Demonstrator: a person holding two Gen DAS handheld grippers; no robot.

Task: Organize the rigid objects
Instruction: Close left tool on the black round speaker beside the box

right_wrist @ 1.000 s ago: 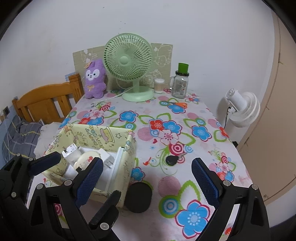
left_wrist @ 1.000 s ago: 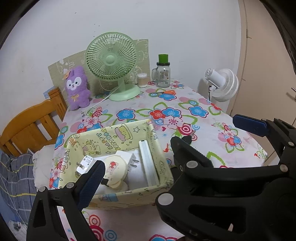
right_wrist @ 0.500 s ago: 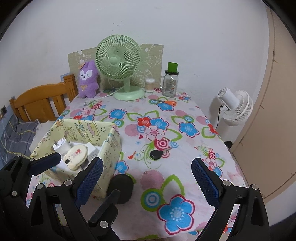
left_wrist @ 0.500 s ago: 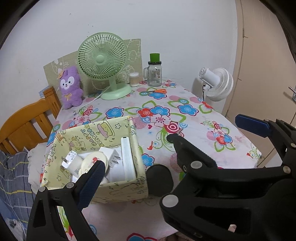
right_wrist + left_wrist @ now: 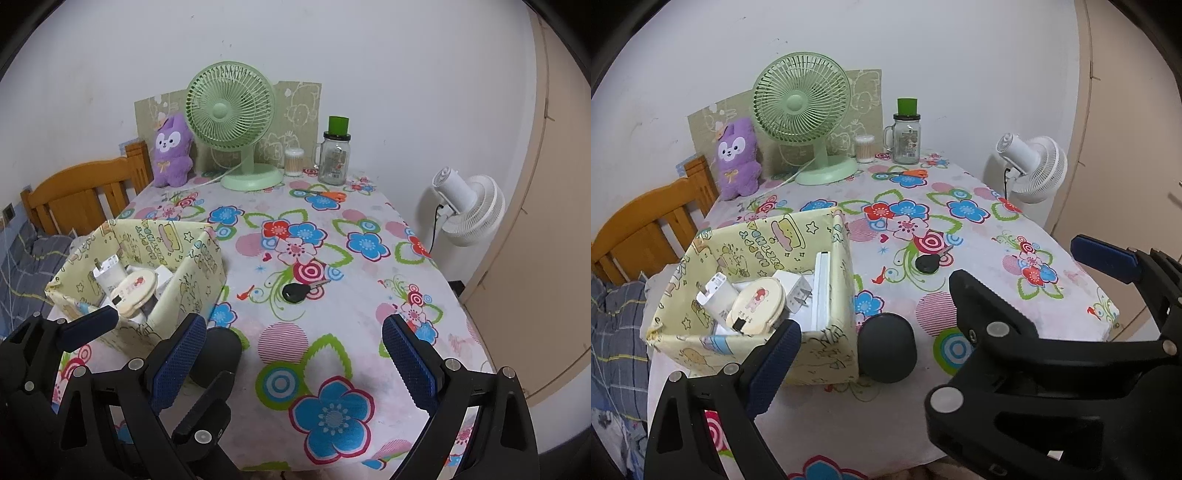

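Observation:
A yellow patterned box (image 5: 827, 339) stands at the table's near left, also in the right wrist view (image 5: 192, 280). It holds white chargers (image 5: 716, 291), a round cream case (image 5: 757, 306) and a flat white slab (image 5: 822, 288). A dark round object (image 5: 888, 347) lies against the box's right side, also in the right wrist view (image 5: 218, 354). A black car key (image 5: 928, 263) lies mid-table, also in the right wrist view (image 5: 295, 292). My left gripper (image 5: 934, 306) is open and empty above the near edge. My right gripper (image 5: 291, 365) is open and empty beside it.
At the back stand a green desk fan (image 5: 236, 122), a purple plush (image 5: 171, 151), a cotton-swab jar (image 5: 293, 162) and a glass mug with green lid (image 5: 334, 155). Orange scissors (image 5: 325, 195) lie near them. A white fan (image 5: 465, 206) stands right; a wooden bedframe (image 5: 81, 195) stands left.
Both grippers have drawn back and to the right from the box. The dark round object and the key have come into the left wrist view. Both stay open.

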